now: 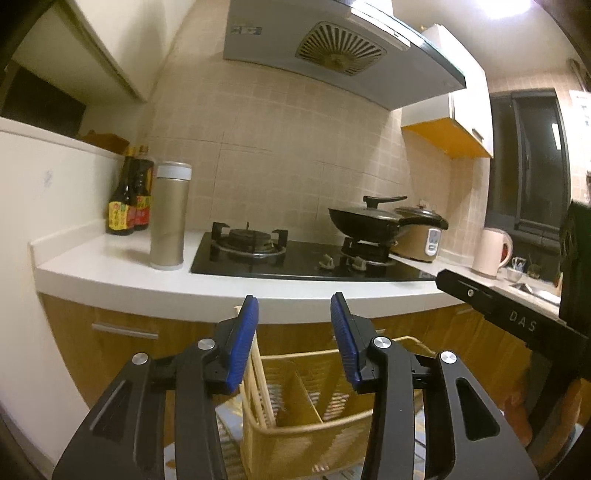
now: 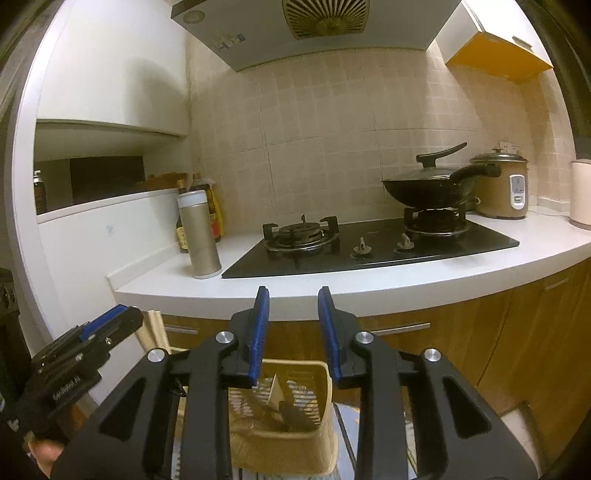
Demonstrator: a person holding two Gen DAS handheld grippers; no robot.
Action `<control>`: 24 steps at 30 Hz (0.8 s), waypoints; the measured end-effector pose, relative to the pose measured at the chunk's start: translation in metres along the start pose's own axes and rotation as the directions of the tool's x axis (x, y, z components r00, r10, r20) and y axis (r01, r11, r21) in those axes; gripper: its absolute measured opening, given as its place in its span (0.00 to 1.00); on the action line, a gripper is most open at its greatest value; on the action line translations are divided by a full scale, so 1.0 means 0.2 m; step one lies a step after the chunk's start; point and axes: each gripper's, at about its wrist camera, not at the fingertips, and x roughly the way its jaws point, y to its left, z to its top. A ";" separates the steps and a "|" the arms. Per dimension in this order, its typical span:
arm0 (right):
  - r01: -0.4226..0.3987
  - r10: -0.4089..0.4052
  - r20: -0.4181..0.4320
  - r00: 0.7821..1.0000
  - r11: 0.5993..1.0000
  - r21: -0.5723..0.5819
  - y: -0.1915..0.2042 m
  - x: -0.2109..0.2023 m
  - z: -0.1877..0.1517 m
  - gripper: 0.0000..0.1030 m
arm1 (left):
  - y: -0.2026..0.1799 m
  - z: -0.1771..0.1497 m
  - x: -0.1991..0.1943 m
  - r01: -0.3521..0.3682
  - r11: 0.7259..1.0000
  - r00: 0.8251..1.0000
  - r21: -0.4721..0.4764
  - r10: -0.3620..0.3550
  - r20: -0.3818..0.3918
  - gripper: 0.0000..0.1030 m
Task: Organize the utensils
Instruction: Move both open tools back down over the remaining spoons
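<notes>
Chopsticks, pale wooden bundle [image 1: 258,384], stand upright in yellow woven divided basket [image 1: 314,432], just below left gripper [image 1: 294,339] left pad; fingers spread, empty. Right gripper [image 2: 293,332] spread over basket, farther.

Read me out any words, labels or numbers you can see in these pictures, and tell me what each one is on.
"DAS": on the black body of the right gripper, seen from the left wrist camera.
Lettering on the left gripper body: too blurred to read.
Labels on the sauce bottles: too small to read.
Stickers on the range hood: blurred.
Panel on the rice cooker: unreadable.
</notes>
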 end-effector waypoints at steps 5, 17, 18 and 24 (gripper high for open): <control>0.004 -0.004 0.007 1.000 1.000 -0.012 0.04 -0.17 0.01 0.24 | -0.03 0.05 -0.17 0.020 1.000 1.000 -0.003 -0.020 -0.001 0.38; -0.005 0.001 -0.113 0.994 0.999 -0.039 0.14 -0.50 -0.06 0.24 | -0.19 -0.07 -0.42 0.080 0.997 0.974 -0.005 -0.079 -0.211 0.38; -0.014 0.009 -0.138 0.990 0.999 -0.030 0.14 -0.51 -0.09 0.24 | -0.18 -0.13 -0.42 0.086 0.996 0.960 -0.020 -0.088 -0.266 0.38; -0.024 0.018 -0.297 0.955 1.000 -0.017 0.14 -0.51 -0.32 0.24 | -0.16 -0.43 -0.40 0.097 0.991 0.872 -0.090 -0.129 -0.472 0.38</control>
